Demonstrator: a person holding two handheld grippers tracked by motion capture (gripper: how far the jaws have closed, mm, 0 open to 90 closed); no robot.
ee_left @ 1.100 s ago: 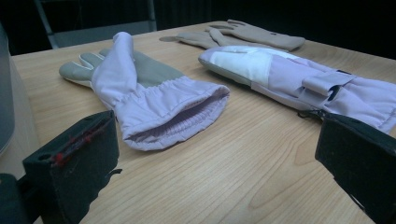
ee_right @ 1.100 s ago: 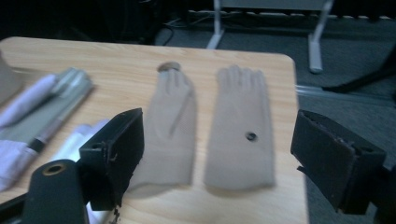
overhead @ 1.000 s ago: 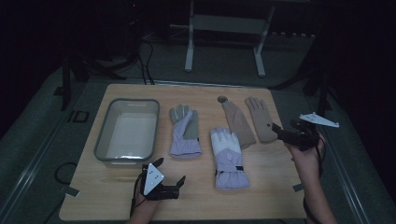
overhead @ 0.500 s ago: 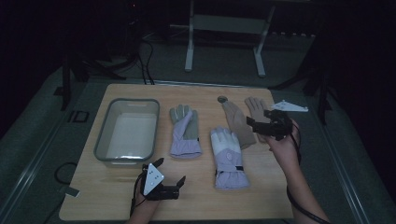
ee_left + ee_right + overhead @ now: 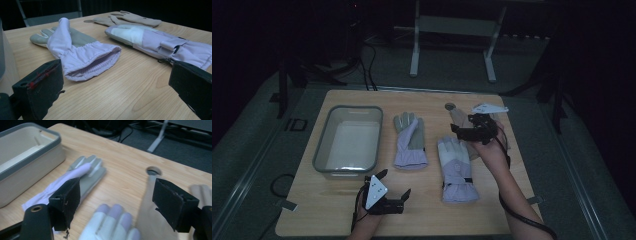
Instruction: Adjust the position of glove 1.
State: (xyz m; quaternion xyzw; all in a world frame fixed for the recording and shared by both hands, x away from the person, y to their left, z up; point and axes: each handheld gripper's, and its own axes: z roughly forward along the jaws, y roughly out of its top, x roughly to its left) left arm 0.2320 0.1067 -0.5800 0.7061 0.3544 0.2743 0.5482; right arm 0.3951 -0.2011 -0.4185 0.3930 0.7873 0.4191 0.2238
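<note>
Several gloves lie on the wooden table (image 5: 337, 210). A lavender glove with a grey palm (image 5: 410, 140) (image 5: 82, 50) (image 5: 85, 173) sits beside a lavender and white glove (image 5: 455, 167) (image 5: 155, 40) (image 5: 110, 220). Two tan gloves (image 5: 458, 118) (image 5: 130, 17) (image 5: 150, 220) lie at the back right. My right gripper (image 5: 459, 132) (image 5: 117, 192) hovers over the tan glove and the white glove's fingertips; its jaws have just been closing a little but stand open with nothing gripped. My left gripper (image 5: 394, 184) (image 5: 120, 82) rests open near the front edge, facing the lavender cuff.
A grey-rimmed beige bin (image 5: 323, 150) (image 5: 25, 157) stands at the table's left. A round cable hole (image 5: 450, 106) (image 5: 153, 171) is in the tabletop behind the tan gloves. A metal stand's legs (image 5: 414, 45) and cables lie on the floor beyond.
My right hand has swung left from the table's right edge to above the tan gloves near the middle. The left gripper has stayed put.
</note>
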